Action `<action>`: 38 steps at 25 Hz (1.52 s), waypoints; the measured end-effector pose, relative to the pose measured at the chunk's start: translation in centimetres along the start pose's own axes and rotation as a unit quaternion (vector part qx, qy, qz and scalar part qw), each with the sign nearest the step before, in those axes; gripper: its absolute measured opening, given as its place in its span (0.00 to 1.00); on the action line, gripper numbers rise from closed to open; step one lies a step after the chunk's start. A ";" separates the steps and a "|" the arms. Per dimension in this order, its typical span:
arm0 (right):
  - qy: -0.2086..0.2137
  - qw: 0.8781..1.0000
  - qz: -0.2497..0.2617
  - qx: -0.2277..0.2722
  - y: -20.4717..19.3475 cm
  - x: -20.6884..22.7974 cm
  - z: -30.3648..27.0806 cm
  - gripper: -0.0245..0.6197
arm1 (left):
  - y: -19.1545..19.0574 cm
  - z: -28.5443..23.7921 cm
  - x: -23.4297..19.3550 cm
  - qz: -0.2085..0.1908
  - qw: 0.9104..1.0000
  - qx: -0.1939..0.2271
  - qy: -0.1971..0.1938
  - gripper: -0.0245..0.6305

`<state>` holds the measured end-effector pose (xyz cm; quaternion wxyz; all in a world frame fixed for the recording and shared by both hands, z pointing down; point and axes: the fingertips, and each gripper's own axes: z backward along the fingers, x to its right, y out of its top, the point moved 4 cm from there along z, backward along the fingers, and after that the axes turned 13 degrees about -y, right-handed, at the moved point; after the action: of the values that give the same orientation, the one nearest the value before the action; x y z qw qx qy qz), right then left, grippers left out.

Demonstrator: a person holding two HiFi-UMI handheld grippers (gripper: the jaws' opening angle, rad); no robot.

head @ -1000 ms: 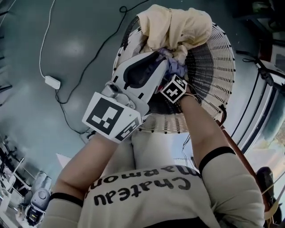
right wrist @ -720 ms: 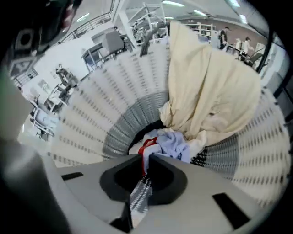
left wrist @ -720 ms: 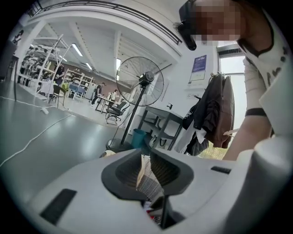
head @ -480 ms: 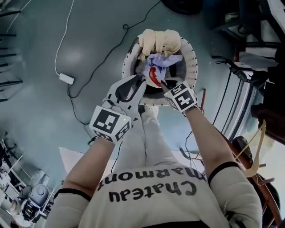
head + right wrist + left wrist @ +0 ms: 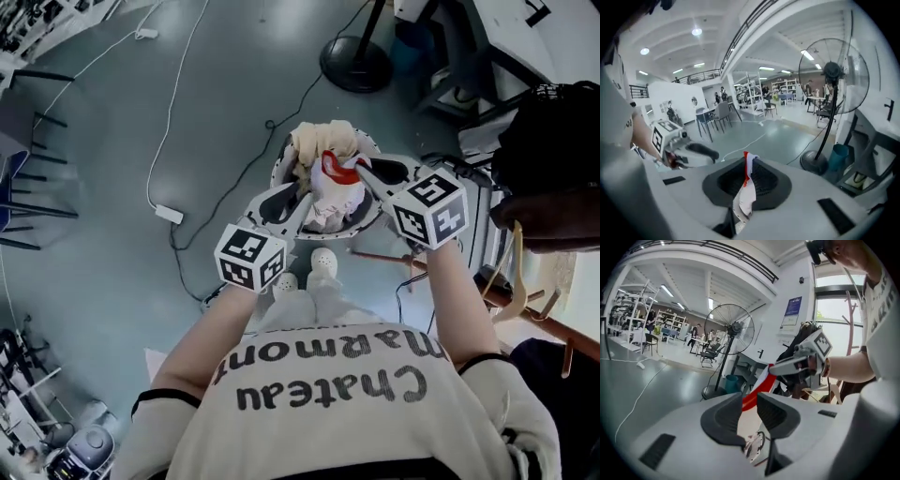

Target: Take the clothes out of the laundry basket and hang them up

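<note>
Tools first: my left tool (image 5: 749, 400) has its jaws opening. A gap shows between the pads, and the white garment (image 5: 336, 187) with its red band runs up through that gap. My right tool (image 5: 748, 165) is clamped tight on the same garment, with a fold of white and red cloth pinched between its closed jaws and hanging out below them. In the head view both tools meet at the upper centre of the frame, the left one coming from the lower left and the right one from the right. The garment is bunched between their tips, over the laundry basket (image 5: 279, 174). A beige cloth (image 5: 319, 141) lies in the basket, just above the garment in the frame. The basket stands on the grey floor (image 5: 112, 141). A standing fan (image 5: 730, 329) fills the upper centre of the left gripper view, and a wooden hanger (image 5: 515, 272) shows towards the right edge of the head view.
</note>
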<state>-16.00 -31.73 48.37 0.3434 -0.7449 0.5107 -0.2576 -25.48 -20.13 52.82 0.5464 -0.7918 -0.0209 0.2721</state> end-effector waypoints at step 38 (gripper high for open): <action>-0.349 0.878 -0.193 0.263 1.4 -15.5 52.1 0.11 | 22.3 10.2 31.2 -0.103 0.920 0.097 -0.366 0.08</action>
<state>16.08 -4.59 13.85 0.6265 -0.7522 0.1172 -0.1670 -9.47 -10.09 17.92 0.6001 -0.5736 -0.2737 0.4858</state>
